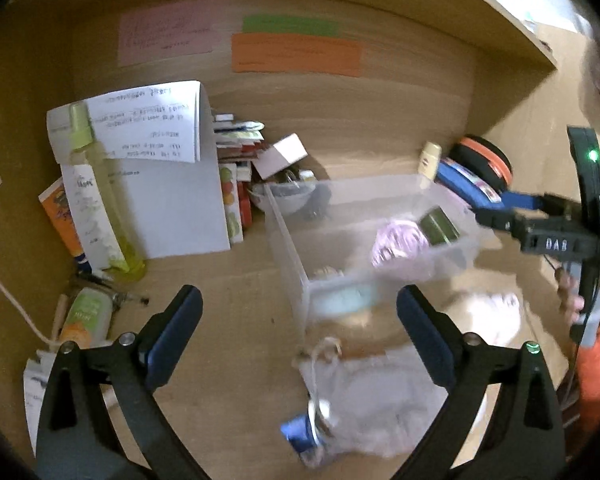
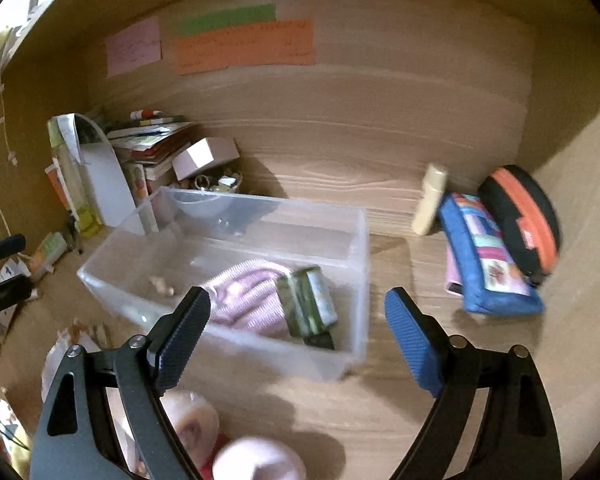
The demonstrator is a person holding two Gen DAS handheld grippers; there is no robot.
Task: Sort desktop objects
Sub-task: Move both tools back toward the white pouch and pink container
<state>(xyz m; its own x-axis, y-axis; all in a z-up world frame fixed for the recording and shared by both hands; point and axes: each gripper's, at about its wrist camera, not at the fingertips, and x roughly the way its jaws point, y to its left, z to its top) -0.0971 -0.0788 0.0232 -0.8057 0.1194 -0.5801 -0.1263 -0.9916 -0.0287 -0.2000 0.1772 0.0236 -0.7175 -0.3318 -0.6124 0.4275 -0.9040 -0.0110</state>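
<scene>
A clear plastic bin (image 1: 288, 248) stands on the wooden desk and holds a pink knitted cloth (image 1: 398, 240) and a small green box (image 1: 440, 226). My left gripper (image 1: 300, 306) is open with nothing between its fingers, hovering just short of the bin's near corner. Below it lies a sheer drawstring pouch (image 1: 364, 396) with a blue item (image 1: 300, 434) inside. My right gripper (image 2: 296, 304) is open and holds nothing, poised over the bin's near wall (image 2: 260, 352), close to the pink cloth (image 2: 244, 296) and green box (image 2: 308, 304). It also shows at the right of the left wrist view.
Right of the bin lie a blue patchwork pencil case (image 2: 488, 264), a black-and-orange pouch (image 2: 524, 216) and a cream tube (image 2: 430, 200). Left are a spray bottle (image 1: 92, 184), papers (image 1: 172, 184), stacked books, a pink box (image 1: 284, 152) and a green tube (image 1: 86, 316). Soft pink-white items (image 2: 256, 460) lie near.
</scene>
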